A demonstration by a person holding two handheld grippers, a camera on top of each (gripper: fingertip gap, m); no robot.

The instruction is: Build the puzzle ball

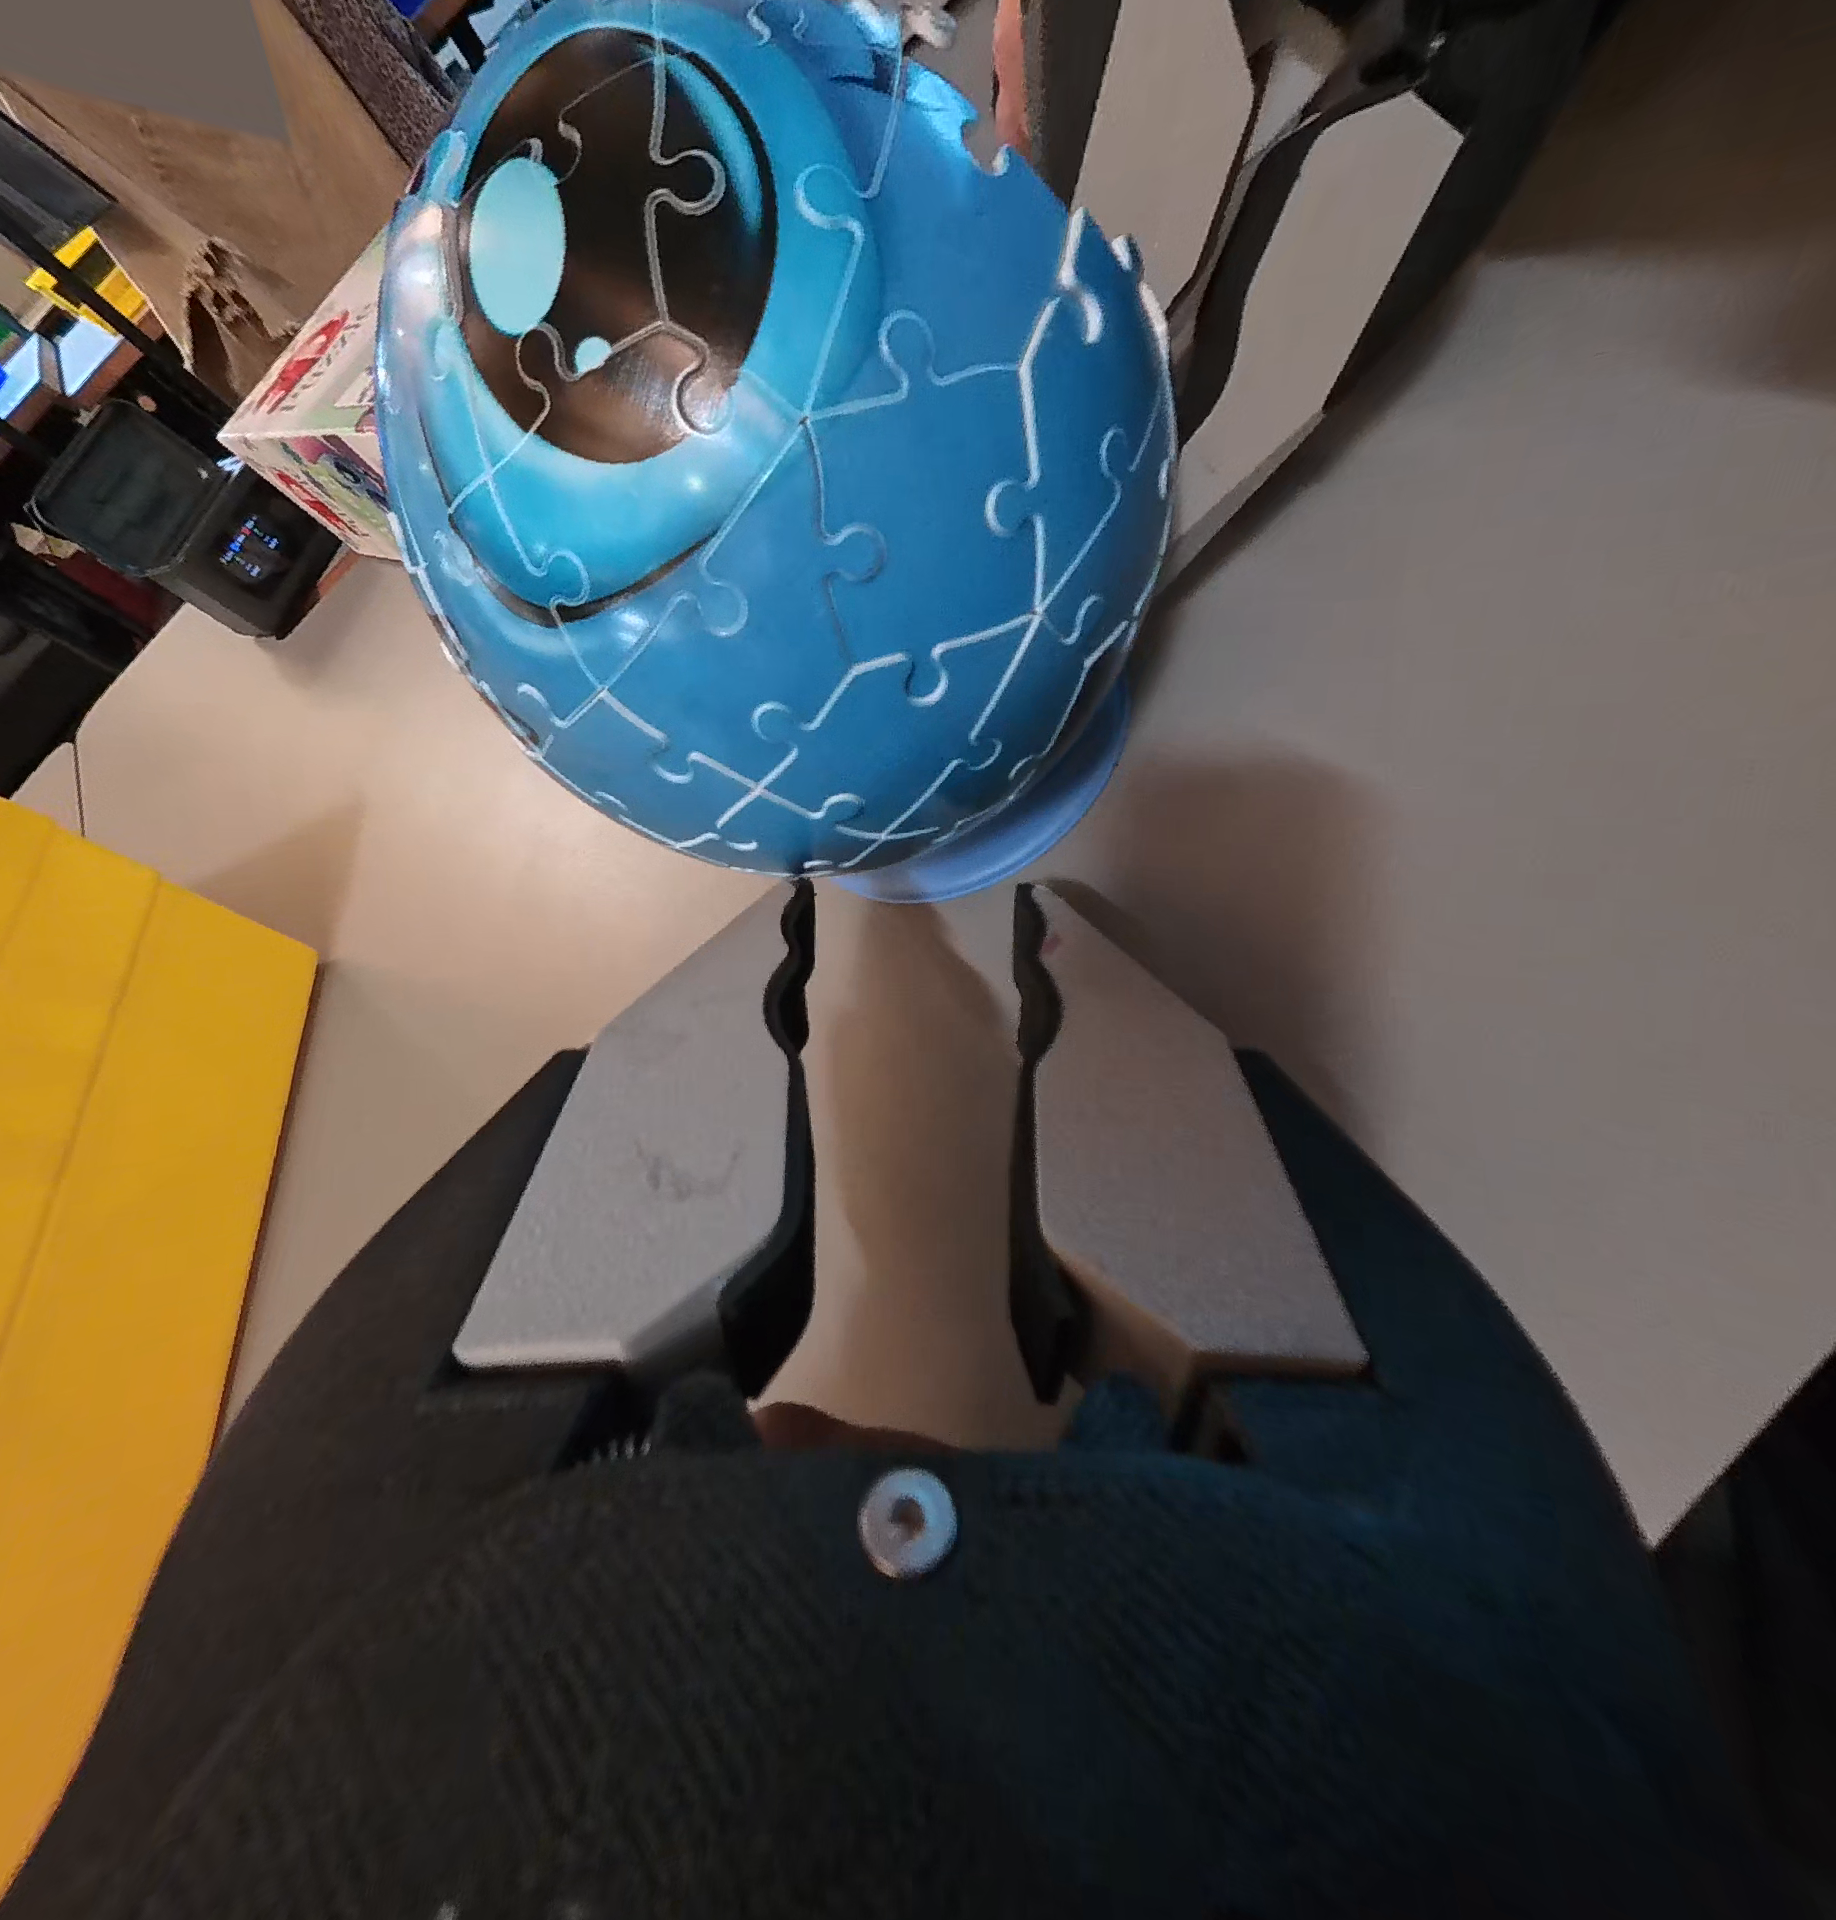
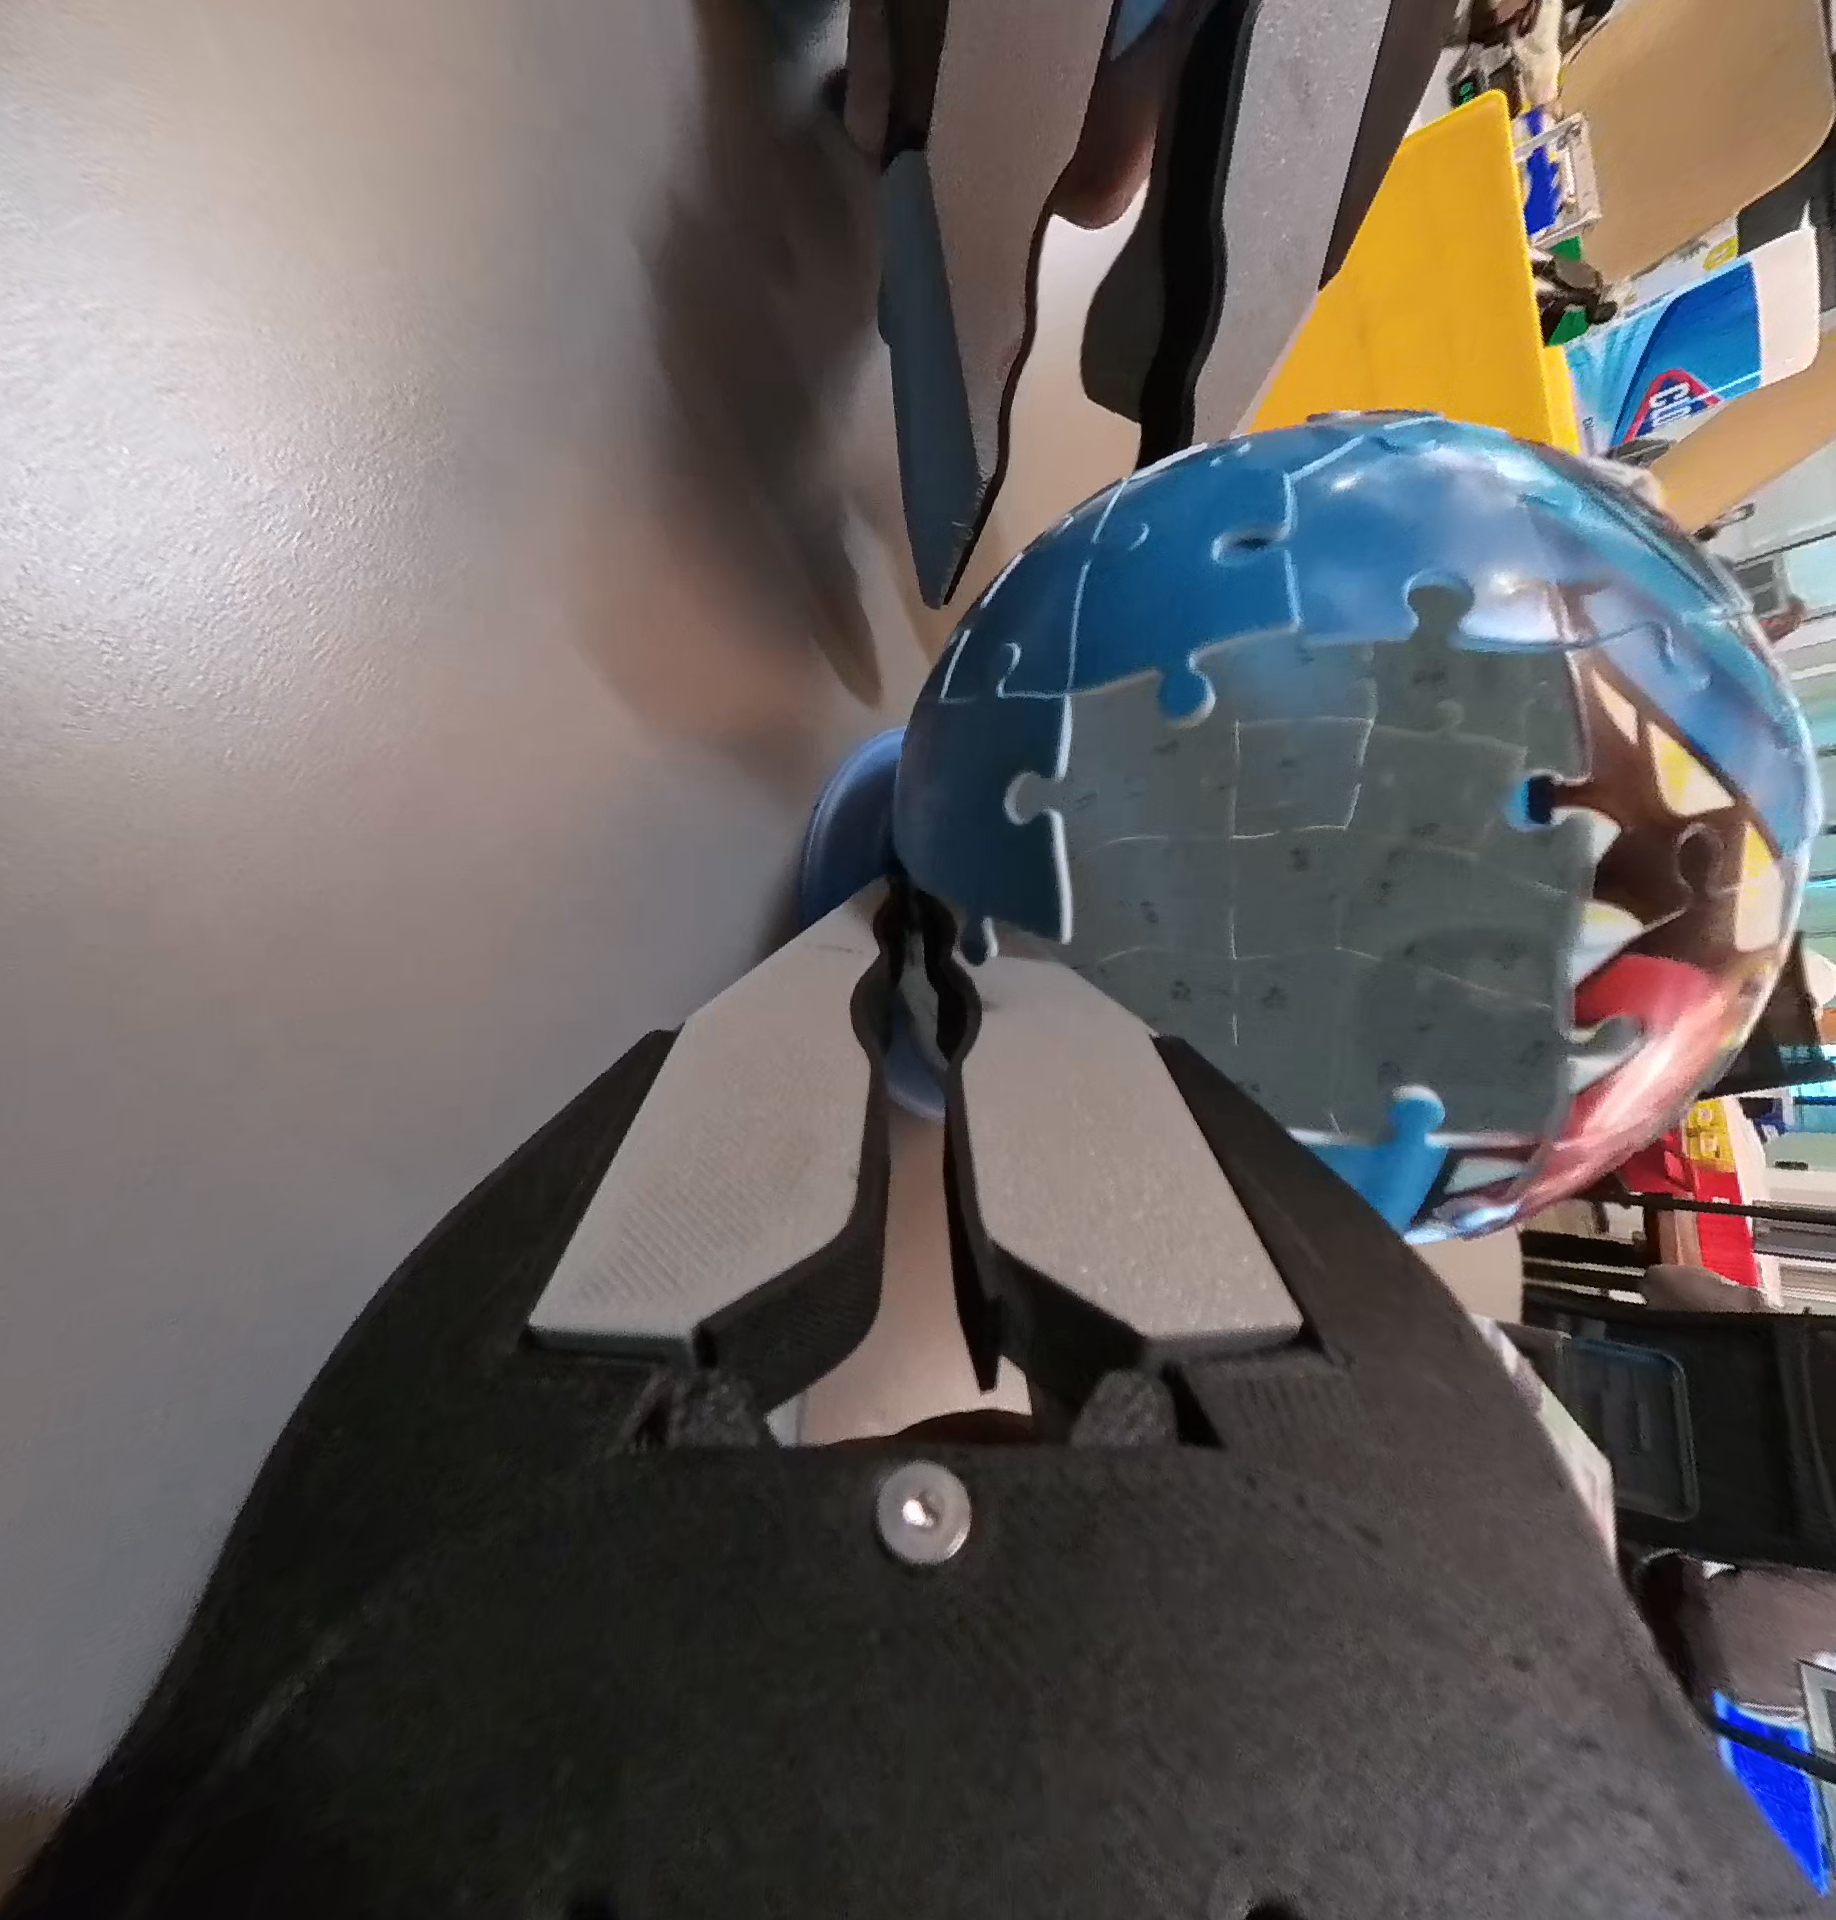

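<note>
While the left tongs (image 1: 909, 914) hang apart and empty just under the puzzle ball (image 1: 789, 499) on its blue stand (image 1: 1007, 842) on the tabletop (image 1: 1516, 727), the right tongs (image 2: 919, 920) pinch its open lower edge, so they are nearer.

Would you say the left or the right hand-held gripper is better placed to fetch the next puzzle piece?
Left, probably: the left hand-held gripper is open and empty beside the puzzle ball, while the right hand-held gripper is shut on its lower edge.
</note>
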